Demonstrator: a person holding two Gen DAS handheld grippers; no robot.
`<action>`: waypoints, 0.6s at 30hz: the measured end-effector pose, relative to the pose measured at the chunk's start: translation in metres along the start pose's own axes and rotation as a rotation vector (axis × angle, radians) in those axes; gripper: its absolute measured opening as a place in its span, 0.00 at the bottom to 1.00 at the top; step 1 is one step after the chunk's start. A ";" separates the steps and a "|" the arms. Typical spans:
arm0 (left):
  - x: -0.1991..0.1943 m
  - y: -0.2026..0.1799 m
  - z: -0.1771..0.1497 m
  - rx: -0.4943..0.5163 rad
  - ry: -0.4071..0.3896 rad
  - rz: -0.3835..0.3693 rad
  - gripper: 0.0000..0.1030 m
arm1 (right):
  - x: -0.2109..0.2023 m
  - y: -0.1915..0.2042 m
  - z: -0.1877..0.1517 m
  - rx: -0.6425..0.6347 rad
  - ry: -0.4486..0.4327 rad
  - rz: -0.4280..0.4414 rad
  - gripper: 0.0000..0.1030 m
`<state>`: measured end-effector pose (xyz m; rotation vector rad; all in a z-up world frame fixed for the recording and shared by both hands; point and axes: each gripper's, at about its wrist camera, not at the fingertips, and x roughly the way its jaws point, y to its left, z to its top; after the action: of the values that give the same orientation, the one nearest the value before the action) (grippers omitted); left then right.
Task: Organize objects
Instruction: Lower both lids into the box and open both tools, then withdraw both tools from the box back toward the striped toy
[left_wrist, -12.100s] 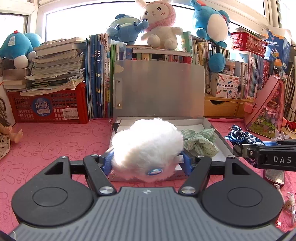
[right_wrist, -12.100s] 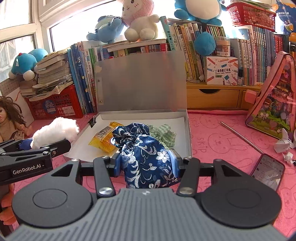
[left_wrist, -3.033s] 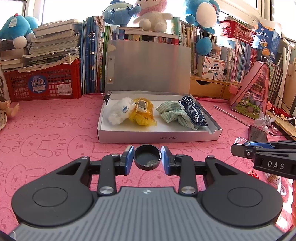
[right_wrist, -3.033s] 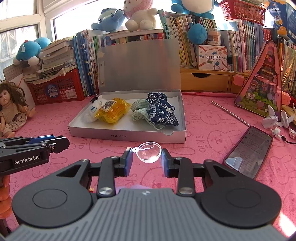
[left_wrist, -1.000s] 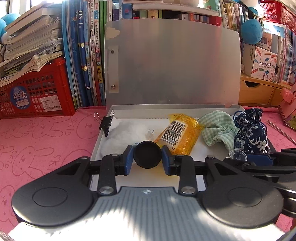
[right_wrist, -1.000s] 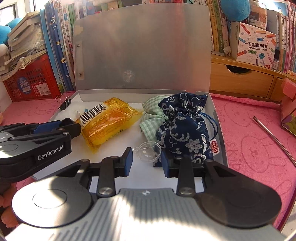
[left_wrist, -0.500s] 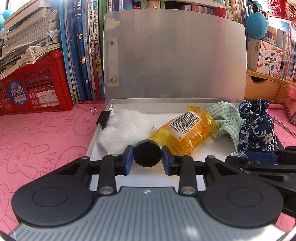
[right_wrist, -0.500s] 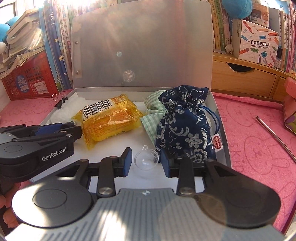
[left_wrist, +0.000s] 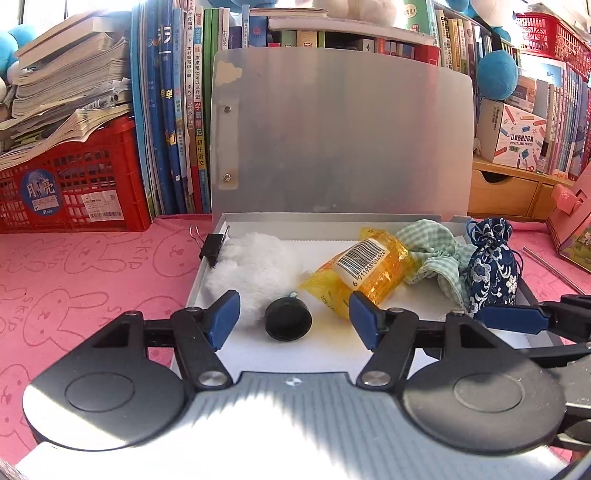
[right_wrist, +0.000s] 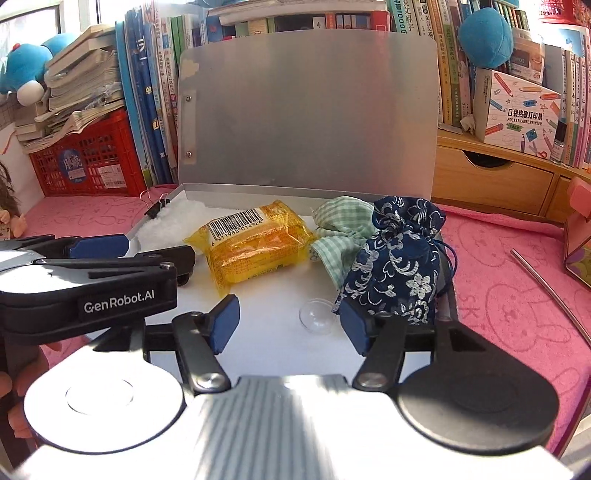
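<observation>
The left gripper (left_wrist: 293, 319) is opening its jaws, and the small round black cap (left_wrist: 288, 319) is sitting loose between them on the white floor of the flat silver box (left_wrist: 369, 219), with no blue pad touching it. The right gripper (right_wrist: 291, 325) is opening its jaws too, and the little clear plastic dome (right_wrist: 318, 316) is lying free between them, close to the right pad and just beside the dark blue flowered cloth pouch (right_wrist: 399, 266); it may be touching the pouch, but the see-through edge is hard to make out. Around them, the fluffy white soft toy (left_wrist: 255, 269) is lying at the left end of the box, the yellow plastic packet with a barcode (right_wrist: 255, 243) is resting in the middle, and the green checked cloth bag (right_wrist: 341, 221) is tucked half under the blue pouch. So most of the tidying looks done, because all six things are sitting inside the box. The tall silver lid (right_wrist: 306, 110) is standing up straight, so closing it is probably what is left. The black cap is shiny and is tipping on its side.
</observation>
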<state>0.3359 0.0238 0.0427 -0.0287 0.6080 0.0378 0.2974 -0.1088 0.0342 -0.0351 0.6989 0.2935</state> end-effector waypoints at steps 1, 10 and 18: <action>-0.004 0.000 0.000 -0.001 -0.004 -0.001 0.70 | -0.003 0.001 0.000 -0.002 -0.003 0.004 0.73; -0.041 0.003 -0.006 0.025 -0.033 -0.013 0.76 | -0.035 0.010 -0.008 -0.038 -0.021 0.038 0.76; -0.073 0.003 -0.022 0.057 -0.047 -0.029 0.79 | -0.066 0.018 -0.028 -0.070 -0.039 0.070 0.82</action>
<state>0.2638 0.0236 0.0661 0.0189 0.5613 -0.0068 0.2274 -0.1118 0.0562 -0.0717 0.6515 0.3852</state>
